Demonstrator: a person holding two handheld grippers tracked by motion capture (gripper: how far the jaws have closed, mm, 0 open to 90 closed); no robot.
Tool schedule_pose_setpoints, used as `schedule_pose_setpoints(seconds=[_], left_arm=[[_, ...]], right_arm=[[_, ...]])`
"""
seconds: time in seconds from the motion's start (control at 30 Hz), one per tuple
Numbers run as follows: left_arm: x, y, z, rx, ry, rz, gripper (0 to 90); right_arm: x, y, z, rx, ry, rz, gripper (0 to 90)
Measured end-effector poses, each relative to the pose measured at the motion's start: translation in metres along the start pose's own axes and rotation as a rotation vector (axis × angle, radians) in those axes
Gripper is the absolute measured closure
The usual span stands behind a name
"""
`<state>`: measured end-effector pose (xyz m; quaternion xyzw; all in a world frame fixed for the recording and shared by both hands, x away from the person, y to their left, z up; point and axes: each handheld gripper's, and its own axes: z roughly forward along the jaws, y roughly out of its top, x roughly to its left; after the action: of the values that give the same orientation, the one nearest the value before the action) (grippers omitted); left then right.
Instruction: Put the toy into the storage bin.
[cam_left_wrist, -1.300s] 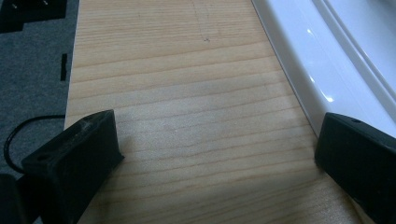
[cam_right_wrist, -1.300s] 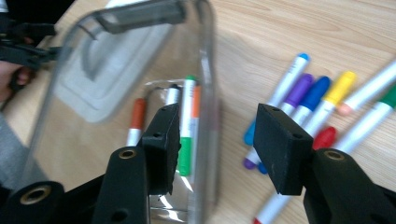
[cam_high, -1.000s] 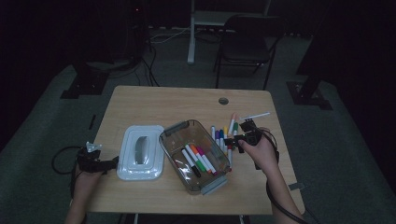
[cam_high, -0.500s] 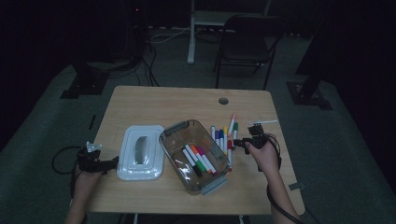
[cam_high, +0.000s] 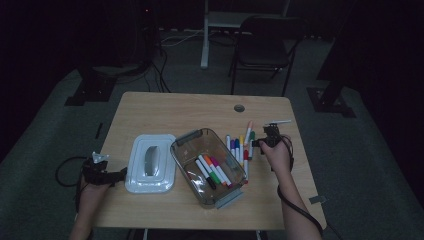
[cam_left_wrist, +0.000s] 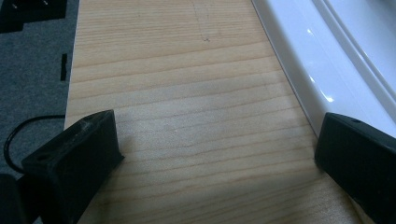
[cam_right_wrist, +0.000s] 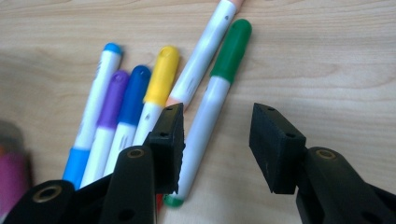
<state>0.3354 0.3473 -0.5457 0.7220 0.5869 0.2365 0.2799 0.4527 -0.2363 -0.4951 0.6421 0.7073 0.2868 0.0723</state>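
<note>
Several loose markers (cam_high: 240, 146) lie side by side on the wooden table (cam_high: 165, 112), right of a clear bin (cam_high: 176, 154) that holds several more. My right gripper (cam_high: 257, 143) is low over the loose row. In the right gripper view its jaws (cam_right_wrist: 217, 116) straddle the green-capped marker (cam_right_wrist: 219, 88). They have just been closing, but a gap remains on the right side, so it is open. A yellow-capped marker (cam_right_wrist: 161, 79) and a blue one (cam_right_wrist: 133, 91) lie just left of it. My left gripper (cam_left_wrist: 217, 126) rests open and wide at the table's left edge, beside the white lid (cam_left_wrist: 327, 60).
The white lid (cam_high: 150, 162) lies flat left of the bin. A round cable hole (cam_high: 239, 108) sits near the table's far edge. A folding chair (cam_high: 262, 45) and stand legs are beyond the table. Bare wood stretches across the far half.
My right gripper has dropped toward the loose markers and shifted slightly right, its jaws narrower around the green-capped one. The left hand has stayed put.
</note>
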Motion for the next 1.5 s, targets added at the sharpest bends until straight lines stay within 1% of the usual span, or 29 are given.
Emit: schedule_pose_setpoints(seconds=[0.13, 0.2, 0.23, 0.3, 0.33, 0.37, 0.43, 0.5, 0.53, 0.57, 0.6, 0.67, 0.7, 0.8, 0.83, 0.87, 0.97, 1.0, 1.03, 1.07, 1.17, 1.3, 1.37, 1.5], left_arm=[[0.0, 0.0, 0.0, 0.0, 0.0, 0.0, 0.4], [0.0, 0.0, 0.0, -0.001, 0.0, -0.001, 0.4], [0.0, 0.0, 0.0, -0.001, 0.0, -0.002, 0.4], [0.0, 0.0, 0.0, -0.001, 0.0, -0.001, 0.4], [0.0, 0.0, 0.0, -0.002, 0.0, -0.002, 0.5], [0.0, 0.0, 0.0, -0.002, 0.0, -0.001, 0.4], [0.0, 0.0, 0.0, -0.002, 0.0, -0.001, 0.4], [0.0, 0.0, 0.0, -0.001, 0.0, -0.001, 0.4], [0.0, 0.0, 0.0, -0.001, 0.0, -0.001, 0.5], [0.0, 0.0, 0.0, -0.001, 0.0, -0.001, 0.4], [0.0, 0.0, 0.0, -0.001, 0.0, -0.001, 0.4], [0.0, 0.0, 0.0, -0.001, 0.0, -0.002, 0.4], [0.0, 0.0, 0.0, -0.002, 0.0, -0.002, 0.4], [0.0, 0.0, 0.0, -0.001, 0.0, -0.002, 0.4], [0.0, 0.0, 0.0, -0.002, 0.0, -0.002, 0.4], [0.0, 0.0, 0.0, -0.001, 0.0, -0.001, 0.4], [0.0, 0.0, 0.0, -0.001, 0.0, -0.002, 0.4], [0.0, 0.0, 0.0, -0.001, 0.0, -0.002, 0.4], [0.0, 0.0, 0.0, -0.001, 0.0, -0.002, 0.4], [0.0, 0.0, 0.0, -0.002, 0.0, -0.002, 0.4], [0.0, 0.0, 0.0, -0.002, 0.0, -0.002, 0.4], [0.0, 0.0, 0.0, -0.001, 0.0, -0.002, 0.4], [0.0, 0.0, 0.0, -0.002, 0.0, -0.002, 0.4], [0.0, 0.0, 0.0, -0.002, 0.0, -0.002, 0.4]], right_arm=[[-0.003, 0.008, 0.016, 0.04, -0.001, 0.038, 56.8], [-0.004, 0.01, 0.023, 0.064, -0.019, 0.035, 56.3], [-0.004, 0.011, 0.026, 0.076, -0.019, 0.039, 57.5], [-0.004, 0.012, 0.03, 0.086, -0.033, 0.04, 57.9], [-0.004, 0.013, 0.03, 0.084, -0.033, 0.039, 61.2], [-0.004, 0.013, 0.03, 0.092, -0.047, 0.043, 63.7], [-0.003, 0.013, 0.03, 0.1, -0.057, 0.04, 67.7], [-0.004, 0.013, 0.028, 0.104, -0.087, 0.04, 71.5], [-0.005, 0.012, 0.028, 0.11, -0.094, 0.049, 75.3], [-0.006, 0.012, 0.027, 0.109, -0.098, 0.056, 76.4], [-0.008, 0.012, 0.027, 0.105, -0.091, 0.073, 76.7], [-0.011, 0.011, 0.025, 0.114, -0.069, 0.101, 76.8], [-0.012, 0.011, 0.024, 0.118, -0.069, 0.109, 76.9], [-0.015, 0.01, 0.015, 0.1, -0.057, 0.117, 76.9], [-0.016, 0.01, 0.011, 0.092, -0.058, 0.11, 76.9], [-0.015, 0.01, 0.007, 0.088, -0.056, 0.106, 76.9], [-0.013, 0.01, -0.005, 0.074, -0.032, 0.104, 76.9], [-0.013, 0.01, -0.005, 0.074, -0.032, 0.104, 76.9], [-0.012, 0.009, -0.009, 0.069, -0.021, 0.102, 76.9], [-0.008, 0.009, -0.019, 0.055, 0.0, 0.094, 76.9], [-0.004, 0.009, -0.03, 0.045, 0.042, 0.099, 76.9], [0.007, 0.01, -0.045, 0.017, 0.084, 0.07, 76.9], [0.016, 0.011, -0.053, 0.005, 0.1, 0.048, 76.9], [0.036, 0.013, -0.069, -0.012, 0.15, 0.0, 76.9]])
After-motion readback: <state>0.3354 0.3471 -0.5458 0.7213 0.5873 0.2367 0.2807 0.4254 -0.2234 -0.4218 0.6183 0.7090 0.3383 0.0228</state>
